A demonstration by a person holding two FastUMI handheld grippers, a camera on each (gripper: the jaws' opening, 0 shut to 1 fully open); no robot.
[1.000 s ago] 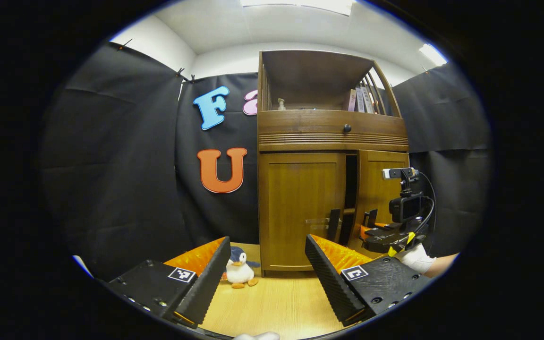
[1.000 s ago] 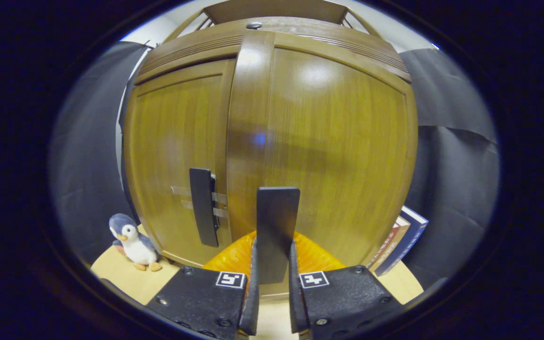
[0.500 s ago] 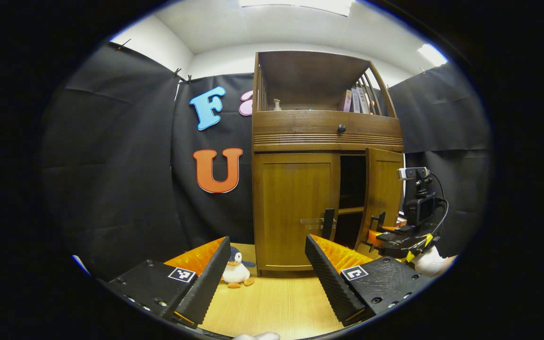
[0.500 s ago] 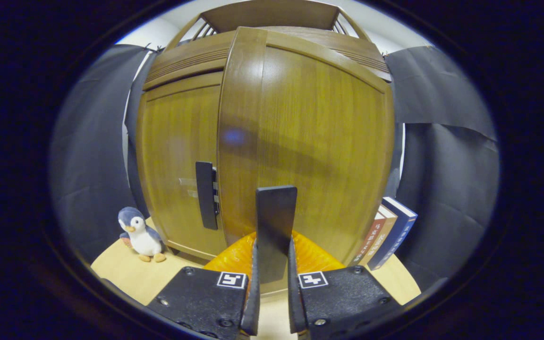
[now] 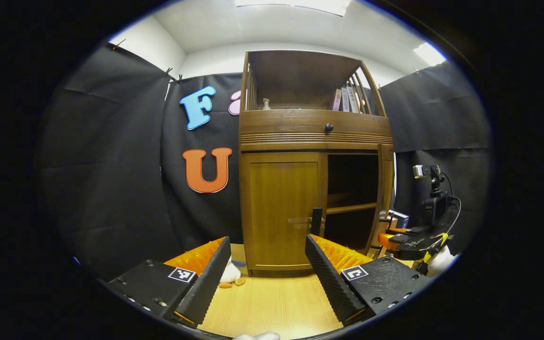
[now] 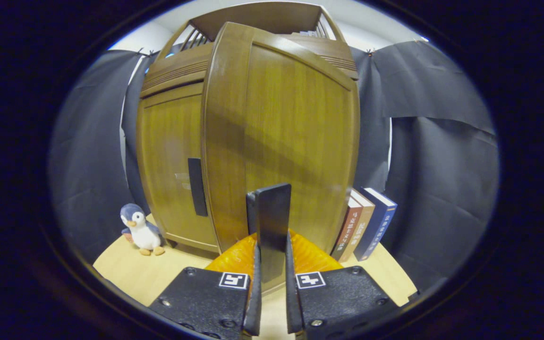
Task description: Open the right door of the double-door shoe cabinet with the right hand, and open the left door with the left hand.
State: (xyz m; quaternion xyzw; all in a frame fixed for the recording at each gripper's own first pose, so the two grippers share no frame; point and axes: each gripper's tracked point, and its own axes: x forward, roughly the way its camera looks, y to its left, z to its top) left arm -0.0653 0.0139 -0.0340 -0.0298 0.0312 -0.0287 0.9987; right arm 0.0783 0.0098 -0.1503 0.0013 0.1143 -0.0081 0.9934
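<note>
**Right door swung wide, left door shut**

The brown wooden double-door shoe cabinet (image 5: 314,141) stands at the back of the pale wooden floor (image 5: 272,302), against the black cloth wall. In the left gripper view its right door (image 5: 386,198) stands wide open, seen nearly edge-on at the cabinet's right side, with the dark interior and one shelf exposed. The left door (image 5: 281,210) is flush and closed, its flat dark upright handle (image 5: 316,222) at its inner edge.

The right gripper (image 6: 271,264) has its two fingers pressed on the right door's dark flat handle (image 6: 272,226), which rises upright between them in the right gripper view. The left gripper (image 5: 267,269) has its fingers spread wide, holding nothing, well short of the cabinet.

A small grey and white plush penguin (image 6: 139,230) sits by the cabinet's left front corner. Three upright books (image 6: 365,226) lean beside its right side.
</note>
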